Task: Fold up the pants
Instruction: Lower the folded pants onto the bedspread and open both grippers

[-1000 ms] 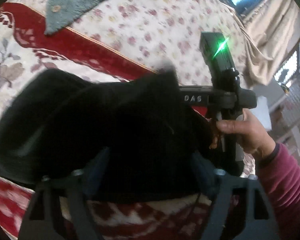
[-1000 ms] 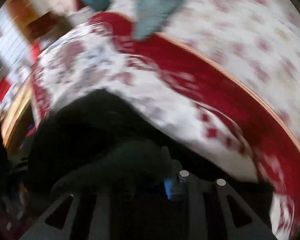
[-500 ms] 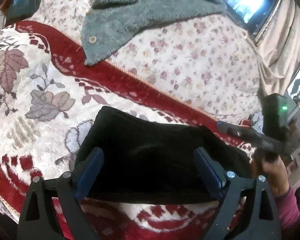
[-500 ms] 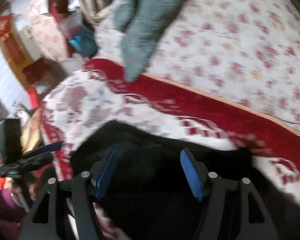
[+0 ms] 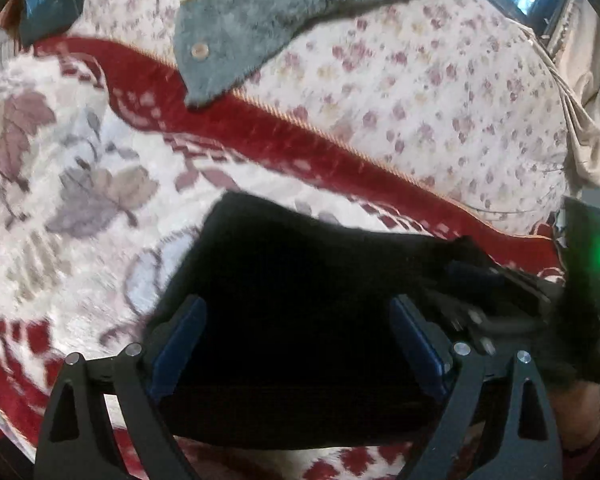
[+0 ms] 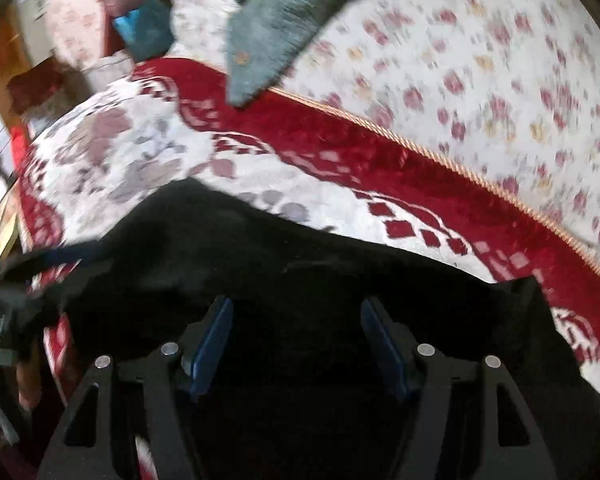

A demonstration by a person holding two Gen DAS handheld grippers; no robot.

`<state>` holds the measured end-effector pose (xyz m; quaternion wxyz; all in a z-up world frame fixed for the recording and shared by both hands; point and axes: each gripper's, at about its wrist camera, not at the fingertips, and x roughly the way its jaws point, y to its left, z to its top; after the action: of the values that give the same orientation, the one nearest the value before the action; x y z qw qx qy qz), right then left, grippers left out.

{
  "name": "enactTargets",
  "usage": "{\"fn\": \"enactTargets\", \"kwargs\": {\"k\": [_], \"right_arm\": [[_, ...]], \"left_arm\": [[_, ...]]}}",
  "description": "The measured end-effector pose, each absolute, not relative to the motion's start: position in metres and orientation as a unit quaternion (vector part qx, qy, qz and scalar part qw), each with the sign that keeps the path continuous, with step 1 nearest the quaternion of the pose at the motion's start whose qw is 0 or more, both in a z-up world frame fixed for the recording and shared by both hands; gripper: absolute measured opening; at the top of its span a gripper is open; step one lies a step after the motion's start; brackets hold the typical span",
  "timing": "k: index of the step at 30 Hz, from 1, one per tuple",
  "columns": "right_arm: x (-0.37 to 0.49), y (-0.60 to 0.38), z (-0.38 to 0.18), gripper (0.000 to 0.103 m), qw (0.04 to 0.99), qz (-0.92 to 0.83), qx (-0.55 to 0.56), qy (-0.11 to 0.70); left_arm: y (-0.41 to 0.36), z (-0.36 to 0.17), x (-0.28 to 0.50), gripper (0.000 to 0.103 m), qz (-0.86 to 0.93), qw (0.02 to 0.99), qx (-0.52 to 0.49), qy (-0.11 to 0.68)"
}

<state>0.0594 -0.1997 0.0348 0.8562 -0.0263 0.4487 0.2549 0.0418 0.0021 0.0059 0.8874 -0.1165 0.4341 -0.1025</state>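
Pants (image 5: 296, 320), black and folded compact, are laid on a red-and-white patterned blanket (image 5: 80, 200); a release step is judged in hand. Both jaws have just been opening: left gripper (image 5: 296, 344) and right gripper (image 6: 296, 340) are spread above the cloth, nothing pinched. Smoothing or one further fold is judged next; a grey garment (image 5: 240, 32) lies beyond on floral bedding (image 5: 440, 100)
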Motion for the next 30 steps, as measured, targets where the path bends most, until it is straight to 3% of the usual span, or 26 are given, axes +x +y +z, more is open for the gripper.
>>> {"fn": "enactTargets", "kwargs": {"k": [4,7,13,17,23,30], "right_arm": [[0.047,-0.198,0.002,0.073,0.841,0.241,-0.051,0.481],[0.040,-0.216,0.009,0.073,0.842,0.231,-0.004,0.488],[0.016,-0.212,0.001,0.075,0.843,0.245,-0.030,0.479],[0.013,-0.230,0.010,0.076,0.846,0.240,0.024,0.476],[-0.009,-0.272,0.035,0.076,0.859,0.221,0.083,0.454],[-0.041,-0.330,0.036,0.077,0.857,0.173,0.177,0.452]], "left_arm": [[-0.012,-0.025,0.058,0.092,-0.079,0.870,-0.063,0.482],[-0.026,-0.023,0.051,0.092,-0.070,0.881,-0.006,0.468],[-0.033,-0.007,0.062,0.092,-0.089,0.885,-0.035,0.456],[-0.038,-0.024,0.078,0.092,-0.065,0.874,-0.017,0.482],[-0.040,-0.002,0.067,0.092,-0.077,0.882,-0.052,0.463],[-0.072,0.011,0.045,0.092,-0.108,0.888,-0.021,0.446]]}}
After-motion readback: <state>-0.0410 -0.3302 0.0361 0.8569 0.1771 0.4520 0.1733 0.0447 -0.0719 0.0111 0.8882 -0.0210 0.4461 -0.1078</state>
